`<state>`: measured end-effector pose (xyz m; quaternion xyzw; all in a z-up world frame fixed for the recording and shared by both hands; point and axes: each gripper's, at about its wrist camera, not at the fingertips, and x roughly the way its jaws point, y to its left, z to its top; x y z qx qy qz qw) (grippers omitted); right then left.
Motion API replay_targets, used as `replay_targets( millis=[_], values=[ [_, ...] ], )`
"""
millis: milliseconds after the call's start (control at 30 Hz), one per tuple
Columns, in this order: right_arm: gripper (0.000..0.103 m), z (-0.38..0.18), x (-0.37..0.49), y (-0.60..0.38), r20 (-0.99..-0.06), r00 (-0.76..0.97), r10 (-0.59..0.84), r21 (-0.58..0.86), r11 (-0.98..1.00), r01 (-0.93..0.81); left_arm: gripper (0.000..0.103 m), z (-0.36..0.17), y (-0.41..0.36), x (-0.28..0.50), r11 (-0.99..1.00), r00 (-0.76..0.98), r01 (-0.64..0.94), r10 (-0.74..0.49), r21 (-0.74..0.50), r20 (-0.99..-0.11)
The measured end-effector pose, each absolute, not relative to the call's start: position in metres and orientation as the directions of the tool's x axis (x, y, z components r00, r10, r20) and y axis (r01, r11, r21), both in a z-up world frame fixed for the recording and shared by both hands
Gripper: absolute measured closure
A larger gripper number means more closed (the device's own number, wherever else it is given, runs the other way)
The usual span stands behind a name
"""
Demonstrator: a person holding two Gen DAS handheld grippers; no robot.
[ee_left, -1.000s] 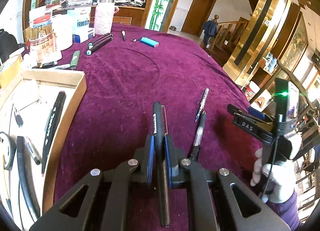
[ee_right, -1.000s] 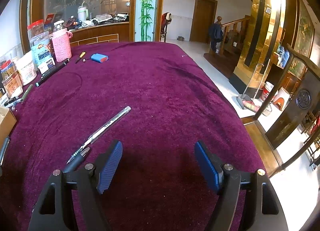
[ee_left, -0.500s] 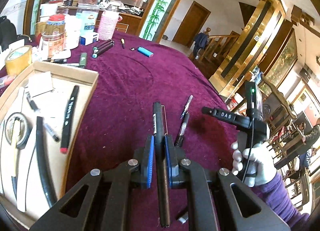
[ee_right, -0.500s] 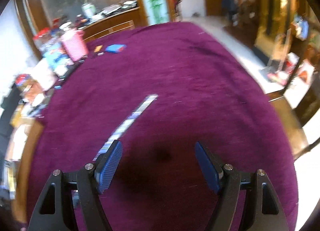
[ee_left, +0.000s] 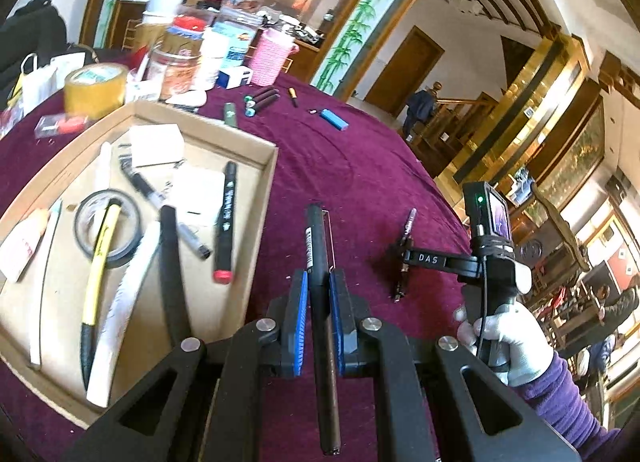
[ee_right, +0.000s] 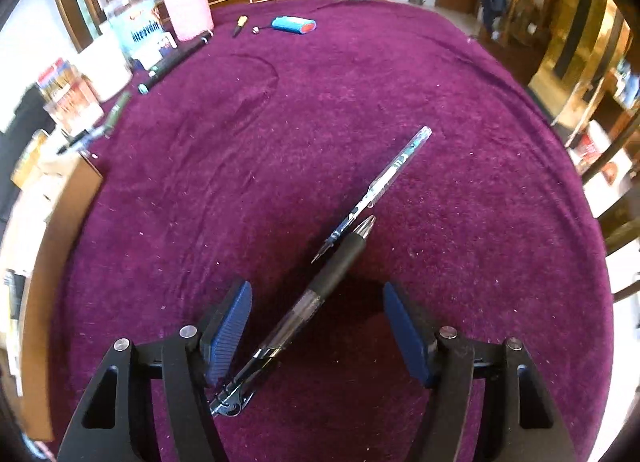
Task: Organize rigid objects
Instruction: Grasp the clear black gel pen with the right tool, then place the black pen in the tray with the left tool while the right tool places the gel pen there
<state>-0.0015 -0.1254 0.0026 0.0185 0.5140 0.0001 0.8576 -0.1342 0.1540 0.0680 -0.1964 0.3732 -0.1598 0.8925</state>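
My left gripper (ee_left: 319, 310) is shut on a black pen (ee_left: 318, 246) that runs lengthwise between its blue pads, just right of a cardboard tray (ee_left: 256, 230) holding several pens and markers. In the right wrist view my right gripper (ee_right: 316, 330) hangs over a black click pen (ee_right: 320, 282) lying diagonally on the purple cloth (ee_right: 360, 102). Its jaws are closing with the pen between them, and the pads do not touch it. A clear slim pen (ee_right: 384, 186) lies just beyond. The left wrist view shows the right gripper (ee_left: 402, 262) over those two pens.
A blue lighter (ee_right: 294, 25), black markers (ee_right: 176, 62), a pink-sleeved bottle (ee_right: 187, 10) and jars (ee_right: 128, 22) crowd the table's far left. A roll of tape (ee_left: 94, 88) stands behind the tray. A gloved hand (ee_left: 504, 338) holds the right gripper. The table edge drops off at right.
The left gripper carried its pen leftward, so the tray now fills the left of its view. The right gripper moved down over the black click pen and its jaws narrowed.
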Motion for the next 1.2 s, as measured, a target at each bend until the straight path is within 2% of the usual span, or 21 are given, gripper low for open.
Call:
replay_targets(
  millis=[33,67,100,167,300,700,1200],
  values=[
    [0.039,0.003,-0.004,-0.123,-0.879,0.477,0.001,0.014,1.000,0.024,0.092,0.068,0.157,-0.135,0.871,0.672,0.134,-0.431,-0.472,-0.603],
    [0.049,0.004,-0.008,-0.122,-0.876,0.482,0.001,0.017,0.999,0.028,0.092,0.068,0.159,-0.138,0.871,0.674,0.131,-0.429,-0.474,-0.602],
    [0.064,0.005,-0.009,-0.122,-0.876,0.482,-0.001,0.015,0.999,0.028,0.092,0.067,0.161,-0.139,0.870,0.675,0.128,-0.428,-0.475,-0.601],
    [0.080,0.006,-0.014,-0.119,-0.874,0.487,0.014,0.024,1.000,0.014,0.092,0.068,0.164,-0.141,0.871,0.677,0.123,-0.423,-0.475,-0.602],
    [0.092,0.007,-0.025,-0.125,-0.861,0.504,0.062,0.077,0.997,0.010,0.092,0.072,0.165,-0.148,0.877,0.690,0.121,-0.412,-0.465,-0.596],
    [0.092,0.035,-0.059,-0.130,-0.779,0.544,0.313,0.333,0.941,-0.065,0.092,0.080,0.165,-0.152,0.893,0.710,0.109,-0.378,-0.437,-0.594],
    [0.091,0.078,-0.074,-0.051,-0.689,0.462,0.558,0.501,0.828,-0.253,0.092,0.077,0.224,-0.153,0.887,0.744,-0.017,-0.297,-0.461,-0.599]
  ],
)
